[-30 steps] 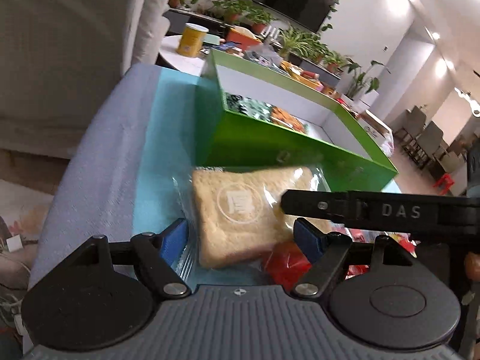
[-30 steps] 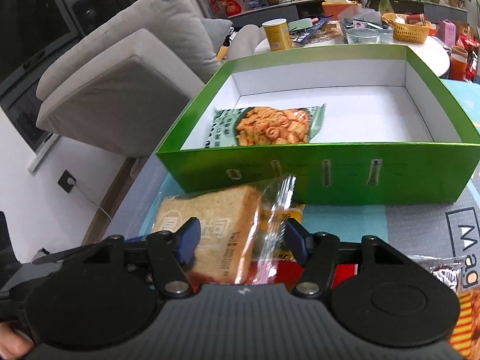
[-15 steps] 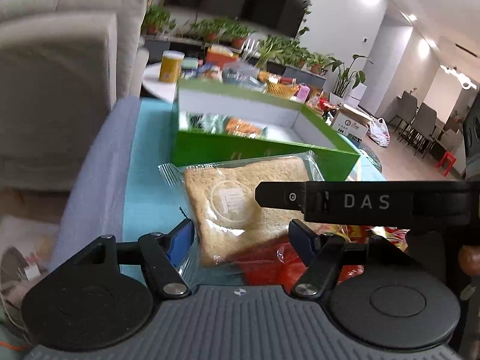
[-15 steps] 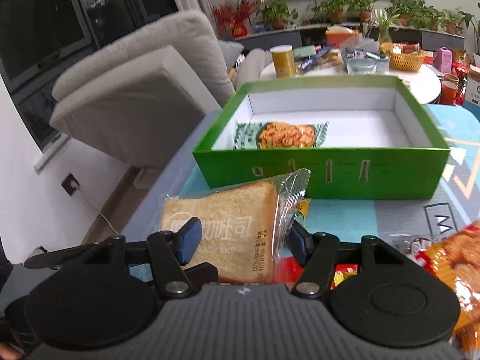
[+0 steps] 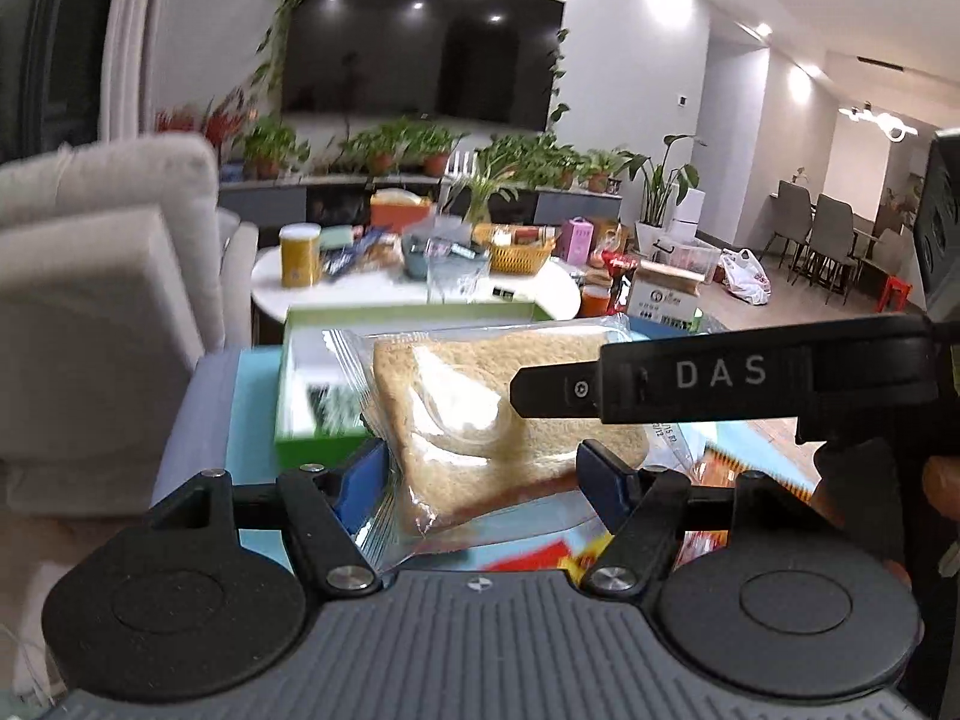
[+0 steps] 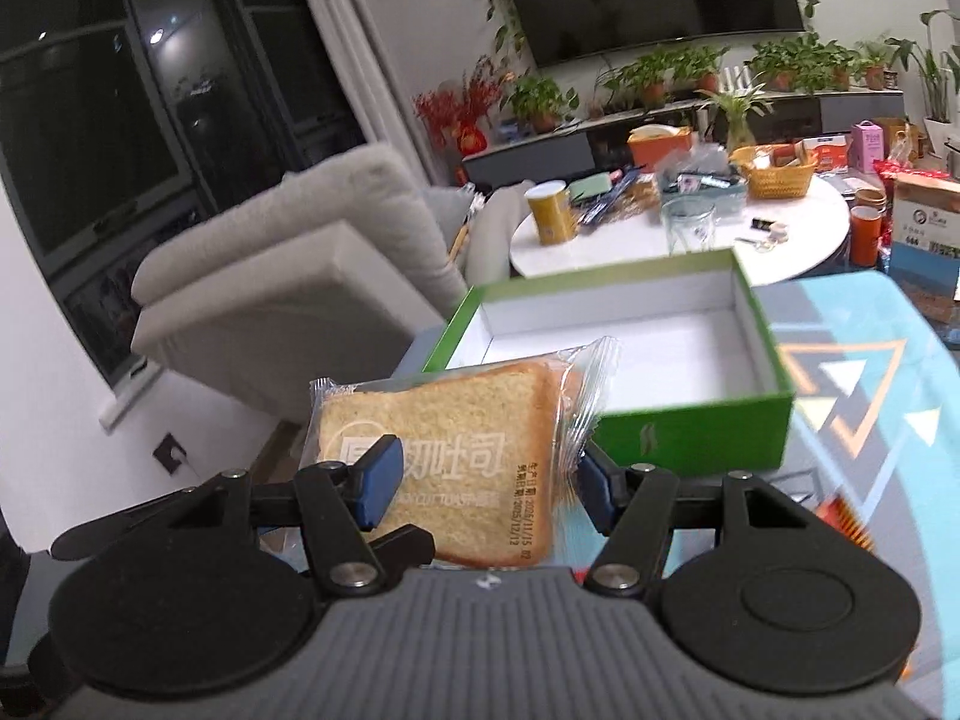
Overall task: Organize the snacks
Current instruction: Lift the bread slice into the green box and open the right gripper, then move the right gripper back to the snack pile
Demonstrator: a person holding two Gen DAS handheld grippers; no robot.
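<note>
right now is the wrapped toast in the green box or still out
Out. The wrapped toast hangs between both claws, in front of the green box, above the table.

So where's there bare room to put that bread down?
Most of the green box's white floor is bare, bordered by its far and right walls. Its near left corner holds a snack bag. The round white table behind is crowded, and packets litter the mat at near right.

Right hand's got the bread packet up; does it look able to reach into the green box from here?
Likely yes: nothing stands between the bread packet in the right tongs and the open green box.
</note>
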